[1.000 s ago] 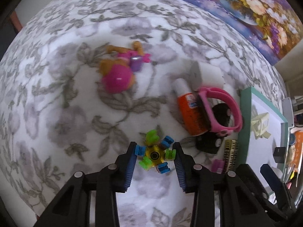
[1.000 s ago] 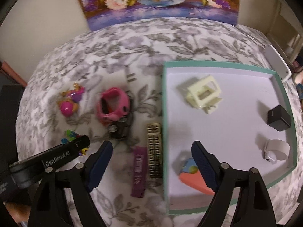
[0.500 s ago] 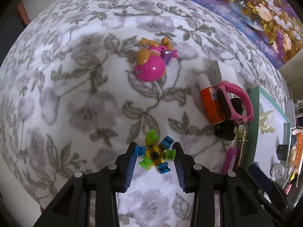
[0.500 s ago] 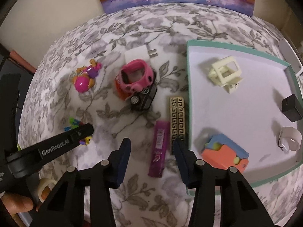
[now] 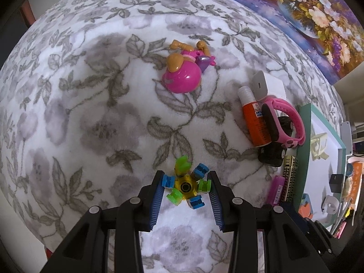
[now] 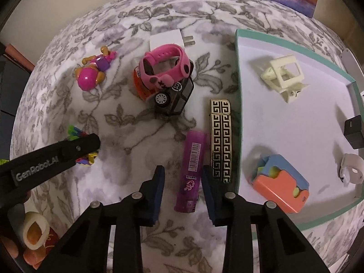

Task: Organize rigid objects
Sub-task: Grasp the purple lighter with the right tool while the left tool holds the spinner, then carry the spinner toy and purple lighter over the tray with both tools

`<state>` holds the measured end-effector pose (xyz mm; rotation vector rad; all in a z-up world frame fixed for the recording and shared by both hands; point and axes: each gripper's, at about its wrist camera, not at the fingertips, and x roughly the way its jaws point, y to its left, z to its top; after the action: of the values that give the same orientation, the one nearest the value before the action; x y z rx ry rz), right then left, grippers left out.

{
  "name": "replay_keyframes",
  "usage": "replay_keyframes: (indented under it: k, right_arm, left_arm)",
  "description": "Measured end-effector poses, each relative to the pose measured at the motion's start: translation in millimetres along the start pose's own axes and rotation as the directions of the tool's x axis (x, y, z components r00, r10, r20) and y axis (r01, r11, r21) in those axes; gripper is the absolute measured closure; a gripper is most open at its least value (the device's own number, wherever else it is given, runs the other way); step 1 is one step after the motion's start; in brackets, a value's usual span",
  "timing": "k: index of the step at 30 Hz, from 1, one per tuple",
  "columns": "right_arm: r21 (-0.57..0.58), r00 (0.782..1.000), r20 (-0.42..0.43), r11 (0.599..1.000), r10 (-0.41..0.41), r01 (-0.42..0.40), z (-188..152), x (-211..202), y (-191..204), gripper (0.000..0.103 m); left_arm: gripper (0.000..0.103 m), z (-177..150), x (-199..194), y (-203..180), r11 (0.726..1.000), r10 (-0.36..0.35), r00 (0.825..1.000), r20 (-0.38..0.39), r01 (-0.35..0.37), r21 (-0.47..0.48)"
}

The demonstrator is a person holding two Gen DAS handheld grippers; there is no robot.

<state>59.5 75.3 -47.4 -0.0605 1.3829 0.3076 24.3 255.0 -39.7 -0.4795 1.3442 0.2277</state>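
Note:
My left gripper (image 5: 185, 178) is shut on a yellow spinner toy (image 5: 184, 185) with green and blue arms, held over the floral blanket. In the right wrist view that toy (image 6: 87, 158) peeks out beside the left gripper's black finger. My right gripper (image 6: 182, 170) is open, its fingers either side of a purple lighter (image 6: 190, 170) lying on the blanket, with a gap on both sides. Just right of the lighter lie a gold-and-black patterned lighter (image 6: 220, 141) and a teal-rimmed tray (image 6: 237, 113).
The tray holds a cream plastic frame (image 6: 282, 77), an orange-and-blue toy (image 6: 281, 186), a black cube (image 6: 353, 129) and a white ring-shaped item (image 6: 350, 171). On the blanket lie a pink figure (image 5: 182, 72), an orange bottle (image 5: 254, 120), a pink wristband (image 6: 166, 66), a black toy car (image 6: 175, 95) and a white charger (image 6: 166, 39).
The left gripper has risen with the spinner held in it. The right gripper moved left from over the tray to the purple lighter, and its fingers narrowed.

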Motion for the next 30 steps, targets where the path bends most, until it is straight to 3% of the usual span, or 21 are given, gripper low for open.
replay_keyframes:
  k: [8, 16, 30]
  right_arm:
    - [-0.008, 0.999, -0.001, 0.999, -0.033, 0.033, 7.7, 10.8, 4.2, 0.08]
    - [-0.076, 0.994, 0.027, 0.991, -0.108, 0.11, 4.1, 15.4, 22.6, 0.08]
    - [-0.117, 0.989, 0.053, 0.982, -0.141, 0.146, -7.0, 17.3, 36.9, 0.081]
  left_arm:
    - [0.062, 5.3, 9.7, -6.2, 1.0, 0.017, 1.0, -0.007, -0.017, 0.001]
    - [0.062, 5.9, 23.5, -19.2, 0.997, 0.063, 0.998, -0.007, -0.063, 0.033]
    - [0.062, 6.8, 26.2, -23.1, 0.996, 0.076, 0.997, -0.003, -0.076, 0.049]
